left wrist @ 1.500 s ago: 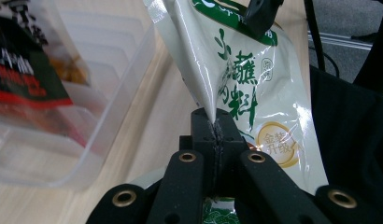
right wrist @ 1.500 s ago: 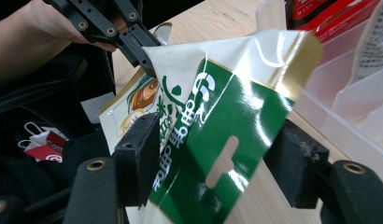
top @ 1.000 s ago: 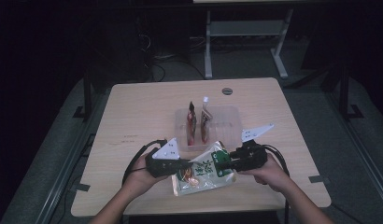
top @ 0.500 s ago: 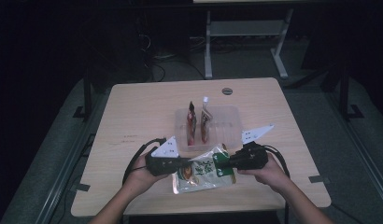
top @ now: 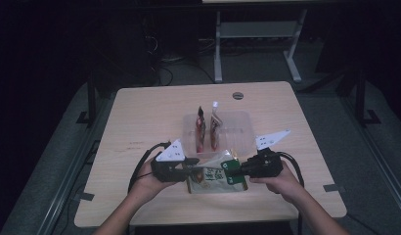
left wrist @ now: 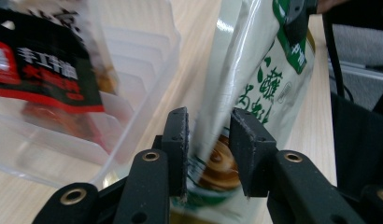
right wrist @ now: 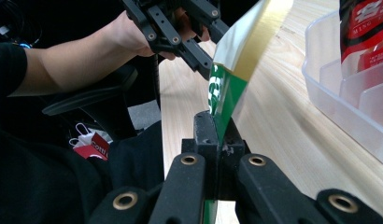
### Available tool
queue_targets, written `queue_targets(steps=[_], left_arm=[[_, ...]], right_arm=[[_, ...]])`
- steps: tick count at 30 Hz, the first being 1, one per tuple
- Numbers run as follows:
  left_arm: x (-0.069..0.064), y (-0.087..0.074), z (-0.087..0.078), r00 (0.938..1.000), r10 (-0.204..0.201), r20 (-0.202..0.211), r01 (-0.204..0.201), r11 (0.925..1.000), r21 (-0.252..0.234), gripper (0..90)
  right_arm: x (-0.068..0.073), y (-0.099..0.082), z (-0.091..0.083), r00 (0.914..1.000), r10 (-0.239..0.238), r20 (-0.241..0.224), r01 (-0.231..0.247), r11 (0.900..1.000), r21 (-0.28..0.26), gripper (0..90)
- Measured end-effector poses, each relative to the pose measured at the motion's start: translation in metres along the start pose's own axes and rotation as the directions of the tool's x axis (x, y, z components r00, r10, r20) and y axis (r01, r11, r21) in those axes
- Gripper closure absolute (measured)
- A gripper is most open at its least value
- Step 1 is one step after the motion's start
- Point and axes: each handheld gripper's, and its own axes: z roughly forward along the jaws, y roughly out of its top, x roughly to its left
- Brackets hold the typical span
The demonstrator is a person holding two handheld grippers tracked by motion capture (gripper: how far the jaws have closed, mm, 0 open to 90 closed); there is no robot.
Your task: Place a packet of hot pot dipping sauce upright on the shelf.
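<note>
Stood in a dark room: a pale wooden desk (top: 140,112), its near half carrying the work. Rested at the middle of the desk: a clear plastic tray (top: 237,128) with ribbed slots, two red-and-black packets (top: 200,131) standing upright in it. Hung just in front of the tray, stretched between both grippers and lifted at its upper edge off the desk: a green-and-white snack bag (top: 215,175), printed with a brown swirl and green lettering.

Held at the bag's left end: the left gripper (left wrist: 209,140), jaws just eased apart, spread a little, the bag's edge running between the fingers (left wrist: 176,140) with a gap showing on one side, so no firm pinch there. Clamped on the bag's right end: the right gripper (right wrist: 218,135), jaws pressed together on the green corner of the bag (right wrist: 224,95), the foil rising taut from them toward the other gripper (right wrist: 180,25). Lay near the bag in the left gripper view, just beside it: the tray wall (left wrist: 147,84).
</note>
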Motion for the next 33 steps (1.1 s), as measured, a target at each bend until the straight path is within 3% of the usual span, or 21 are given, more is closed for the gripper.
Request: queue_targets(steps=[2,5,8,17,26,33], left_arm=[[0.001,0.001,-0.007,1.0000,-0.001,-0.008,0.001,0.9999,-0.016,71.4],[-0.001,0.005,-0.012,0.9997,0.009,0.021,-0.008,0.9997,-0.023,89.7],[-0.009,0.010,-0.003,0.9983,0.035,0.046,-0.034,0.9993,-0.012,89.8],[-0.020,0.032,0.023,0.9949,0.080,0.061,-0.080,0.9967,-0.014,89.8],[-0.024,0.046,0.042,0.9910,0.093,0.097,-0.091,0.9956,-0.020,89.8],[-0.019,0.054,0.051,0.9910,0.066,0.116,-0.062,0.9974,-0.036,89.7]], right_arm=[[0.000,0.000,-0.001,1.0000,0.001,0.003,-0.001,1.0000,-0.006,90.0],[0.000,0.000,-0.003,1.0000,0.001,0.001,-0.001,0.9999,-0.013,90.0],[0.002,0.002,-0.003,1.0000,-0.001,-0.006,0.001,0.9998,-0.018,90.0],[0.013,0.007,0.004,0.9988,-0.037,-0.032,0.037,0.9992,-0.016,90.0],[0.017,0.009,-0.009,0.9983,-0.058,-0.014,0.057,0.9972,-0.048,90.0],[0.020,0.014,-0.027,0.9977,-0.068,0.006,0.068,0.9925,-0.101,90.0]])
